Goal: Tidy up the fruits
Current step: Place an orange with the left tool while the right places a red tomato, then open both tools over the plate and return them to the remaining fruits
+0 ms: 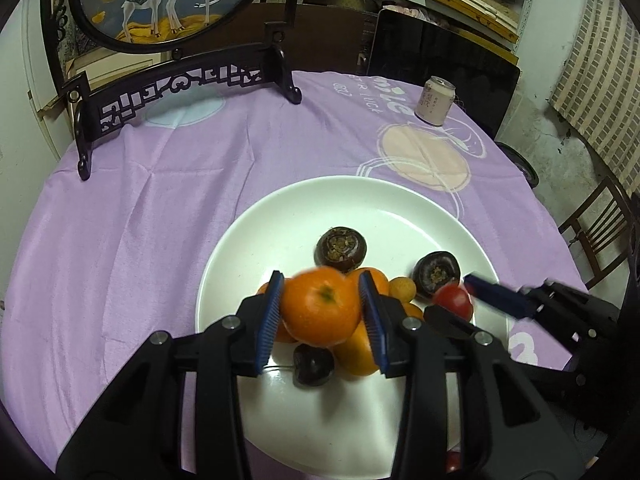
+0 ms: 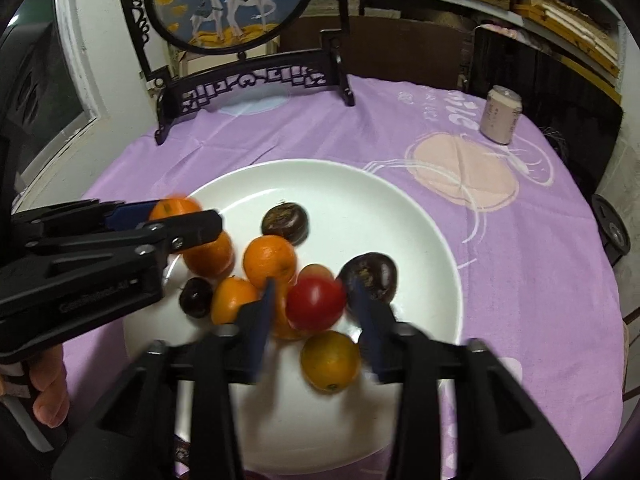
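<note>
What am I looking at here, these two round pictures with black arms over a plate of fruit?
Each picture comes from a fisheye camera mounted on a hand-held black claw with two blue-padded fingers; a person carries one in each hand. The left camera shows the left claw shut on a round orange mandarin, lifted above the pile. The right camera shows the right claw with a small red tomato between its fingers; blur hides whether it grips it.

Below sits a wide white ceramic plate on a lilac tablecloth, holding more oranges, three dark purple-brown fruits and a yellow-orange one. Farther back stand a pale pink drink can and a black carved stand with a round deer painting.
</note>
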Available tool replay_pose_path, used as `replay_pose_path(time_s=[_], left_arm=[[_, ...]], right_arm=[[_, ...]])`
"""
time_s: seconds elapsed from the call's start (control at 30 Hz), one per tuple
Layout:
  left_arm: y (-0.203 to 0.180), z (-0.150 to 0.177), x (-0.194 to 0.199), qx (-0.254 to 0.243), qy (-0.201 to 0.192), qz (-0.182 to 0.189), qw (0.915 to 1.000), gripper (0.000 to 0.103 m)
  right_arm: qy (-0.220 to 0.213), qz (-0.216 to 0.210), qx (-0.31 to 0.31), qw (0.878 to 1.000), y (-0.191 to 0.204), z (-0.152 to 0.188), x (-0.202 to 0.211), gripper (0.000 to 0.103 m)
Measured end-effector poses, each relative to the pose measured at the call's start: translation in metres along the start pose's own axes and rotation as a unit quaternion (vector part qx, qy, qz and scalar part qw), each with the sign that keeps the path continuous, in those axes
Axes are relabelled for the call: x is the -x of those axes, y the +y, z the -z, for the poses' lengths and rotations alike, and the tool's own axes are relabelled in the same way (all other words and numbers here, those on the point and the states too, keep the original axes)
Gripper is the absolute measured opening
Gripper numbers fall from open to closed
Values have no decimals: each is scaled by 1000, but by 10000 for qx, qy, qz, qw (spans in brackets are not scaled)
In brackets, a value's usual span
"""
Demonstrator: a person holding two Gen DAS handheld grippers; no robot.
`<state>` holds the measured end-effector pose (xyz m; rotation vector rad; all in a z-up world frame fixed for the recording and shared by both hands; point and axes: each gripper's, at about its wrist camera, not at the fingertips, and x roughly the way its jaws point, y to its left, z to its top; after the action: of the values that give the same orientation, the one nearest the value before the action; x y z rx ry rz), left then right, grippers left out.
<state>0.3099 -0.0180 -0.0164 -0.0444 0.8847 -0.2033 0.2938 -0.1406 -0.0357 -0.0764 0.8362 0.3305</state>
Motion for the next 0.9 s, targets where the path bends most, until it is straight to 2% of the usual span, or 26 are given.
replay_pose_path(time_s=[0.03,0.3,0.47,0.53,0.6,0.7,0.8,0.9], left_arm=[[0,0,1,0,-21,9,10000,42],[1,9,19,-52,-293,6,9996,72],[6,29,33,-65,-422,-45,9991,77],[11,43,41,26,-444,0,9990,79],[15,61,48,103,-465,44,9989,87],[21,93,50,151,-399,83,9991,89],[35,122,38,468,42,331,9983,89],[42,130,38,608,69,360,9975,89]], right_arm=[[-62,39,-11,10000,0,0,2,56],[-201,199,111,9995,2,11,9,56],[-520,215,97,9984,3,27,30,56],[-555,26,-114,9984,1,41,46,56],[-531,-234,-301,9979,3,61,64,56],[-400,-284,-229,9985,13,96,87,57],[-187,-184,-90,9996,22,119,95,58],[107,57,25,9999,26,134,91,58]])
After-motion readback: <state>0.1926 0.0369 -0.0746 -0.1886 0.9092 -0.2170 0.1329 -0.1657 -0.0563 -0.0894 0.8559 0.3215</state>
